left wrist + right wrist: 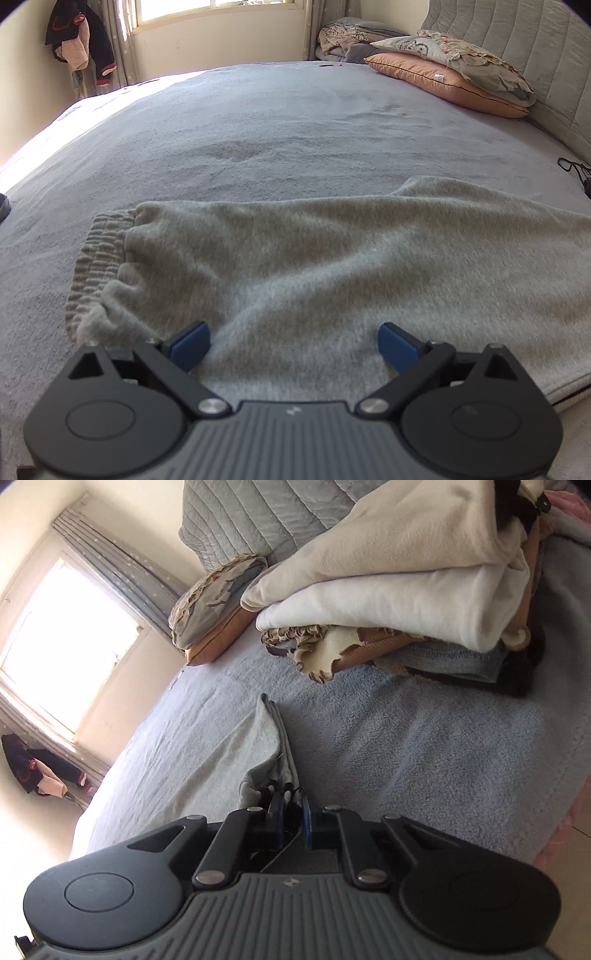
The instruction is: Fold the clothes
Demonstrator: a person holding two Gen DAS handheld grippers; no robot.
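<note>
A: Item one, the grey trousers (295,266)?

B: They lie spread on the bed (258,129), near its front edge, with the ribbed elastic cuff (98,266) towards the left side. Thick fleecy knit, soft nap, a few shallow creases. They look doubled leg on leg, though that is a judgement; no cross fold is made yet.

A: The left gripper (294,345)?

B: Its blue-padded fingers (190,345) stand wide apart, low over the near edge of the trousers, gripping nothing.

A: The right gripper (291,821)?

B: Its fingers are pinched close together on a thin end of pale grey cloth (267,738), several layers thick, with a dark cord showing at the pinch. It is probably the other end of the same trousers, but the pictures do not prove it.

A: Progress?

B: Early to middle, by estimate. The garment is laid out and one end is gripped; the folds across its length and the stacking remain.

A: Other stock?

B: A pile of cream fleece blankets (406,572) near the right edge, an orange pillow (443,81) with a patterned one on top by the quilted headboard (517,33), and dark clothes hanging (79,40) beside the window (221,7).
</note>
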